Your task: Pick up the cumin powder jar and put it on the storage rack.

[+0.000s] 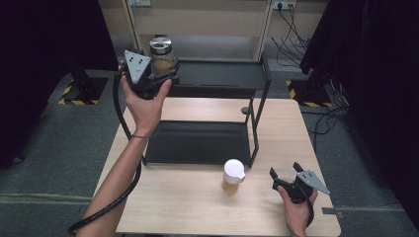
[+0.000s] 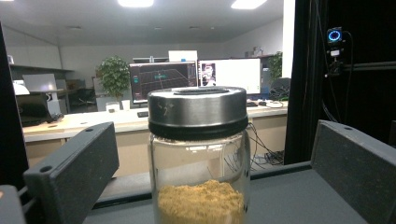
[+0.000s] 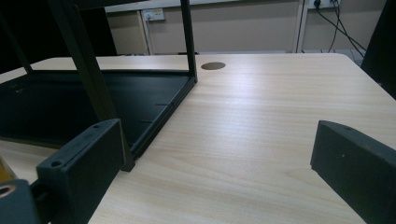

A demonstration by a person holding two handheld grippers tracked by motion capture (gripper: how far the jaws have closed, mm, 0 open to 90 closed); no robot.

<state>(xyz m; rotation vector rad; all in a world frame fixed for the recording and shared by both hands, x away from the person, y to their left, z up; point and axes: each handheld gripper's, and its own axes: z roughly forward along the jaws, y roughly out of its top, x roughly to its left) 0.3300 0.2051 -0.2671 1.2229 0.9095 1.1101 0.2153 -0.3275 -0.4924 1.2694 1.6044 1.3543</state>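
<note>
1. The left gripper [image 1: 159,75] is raised at the left end of the top shelf [image 1: 222,74] of a black two-tier rack, held in the person's left hand [image 1: 144,106].
2. In the left gripper view its jaws stand wide apart on either side of a glass jar [image 2: 198,154], with a clear gap between each jaw and the glass.
3. The jar stands upright on the top shelf, capped by a dark metal lid [image 2: 198,112] and partly filled with tan powder [image 2: 201,203].
4. The right gripper [image 1: 285,177] lies low over the wooden table [image 1: 197,207], held in the right hand [image 1: 296,215]; its jaws are spread, nothing between them.
5. Just to that gripper's left stands a small white-lidded jar [image 1: 233,175] with yellowish contents.
6. Ahead and left of the right gripper sits the rack's lower tray [image 3: 70,105], resting on the table.
</note>
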